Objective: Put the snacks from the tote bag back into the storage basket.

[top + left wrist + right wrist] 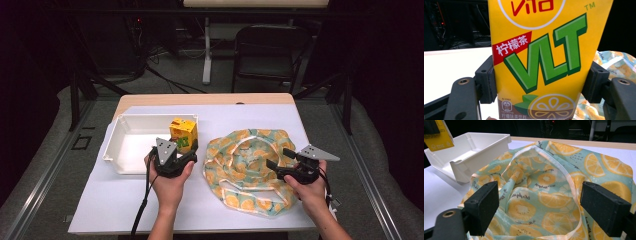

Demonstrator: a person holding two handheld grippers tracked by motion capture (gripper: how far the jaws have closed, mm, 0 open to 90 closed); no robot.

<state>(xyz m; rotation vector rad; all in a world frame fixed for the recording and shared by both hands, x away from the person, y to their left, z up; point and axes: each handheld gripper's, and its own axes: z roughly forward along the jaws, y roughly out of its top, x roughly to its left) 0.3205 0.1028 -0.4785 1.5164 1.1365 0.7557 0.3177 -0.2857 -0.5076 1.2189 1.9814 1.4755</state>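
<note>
Starting at the left of the table (115, 200), a white tray (125, 142) is sitting on the pale cover, and the yellow drink carton (183, 134) is hanging at its right-hand end, lifted in the left gripper (176, 150). In the left gripper view the carton (544, 60) is standing upright between the two black jaws, whose pads are pressing on both of its side faces, so the gripper is clamping the carton rather than merely framing it. Just to the right of the tray, a cloth bag (250, 167) printed with orange slices is lying slack on the table, its mouth gaping upward with the pale hem forming a loose ring. Farther right, the right gripper (280, 159) is hovering at the bag's right edge; in the right gripper view its pads (482, 207) are standing well apart on either side of the bag (544, 195), with the cloth lying between them but not pinched, so that gripper is open. The step in hand looks like carrying the carton out of the tray toward the bag. The next move is probably calling for the right gripper to close on the hem and hold the mouth up and open, while the left one is bringing the carton across and lowering it in upright, since the limp cloth could fold shut under it.
</note>
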